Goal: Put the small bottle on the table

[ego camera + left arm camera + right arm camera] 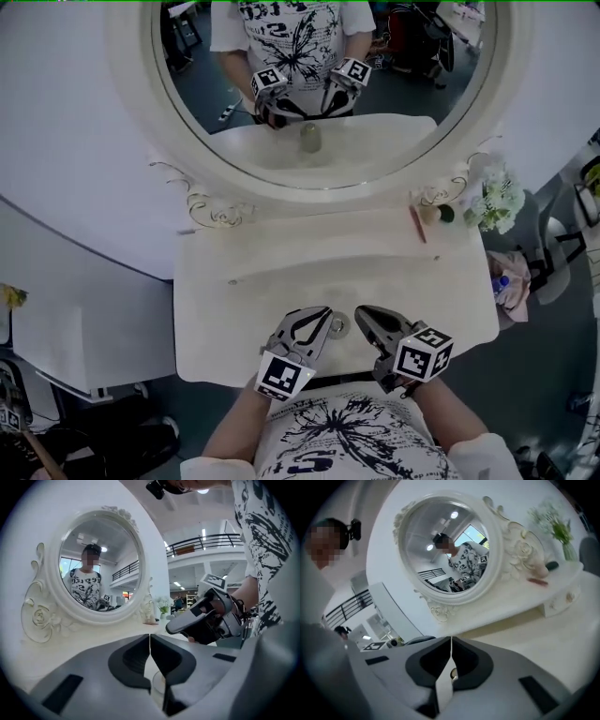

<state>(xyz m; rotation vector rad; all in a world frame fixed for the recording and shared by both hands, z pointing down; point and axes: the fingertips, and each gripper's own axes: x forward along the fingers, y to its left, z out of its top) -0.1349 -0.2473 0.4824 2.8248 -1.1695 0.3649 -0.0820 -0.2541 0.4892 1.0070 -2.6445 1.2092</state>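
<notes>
The small bottle [339,325] stands on the cream dressing table [234,319] near its front edge, seen from above as a pale round top. My left gripper [324,315] lies just left of it and my right gripper [362,312] just right of it, tips pointing inward. Both are shut with nothing between the jaws. In the left gripper view the closed jaws [149,641] meet above a clear round shape [158,686], and the right gripper [206,616] shows beyond. The right gripper view shows its jaws [451,645] closed too.
A round white mirror [328,84] rises behind the table and reflects the person, both grippers and the bottle. At the back right corner sit white flowers [495,202], a pink stick [417,223] and a small dark object [446,214]. The table's front edge lies right under my grippers.
</notes>
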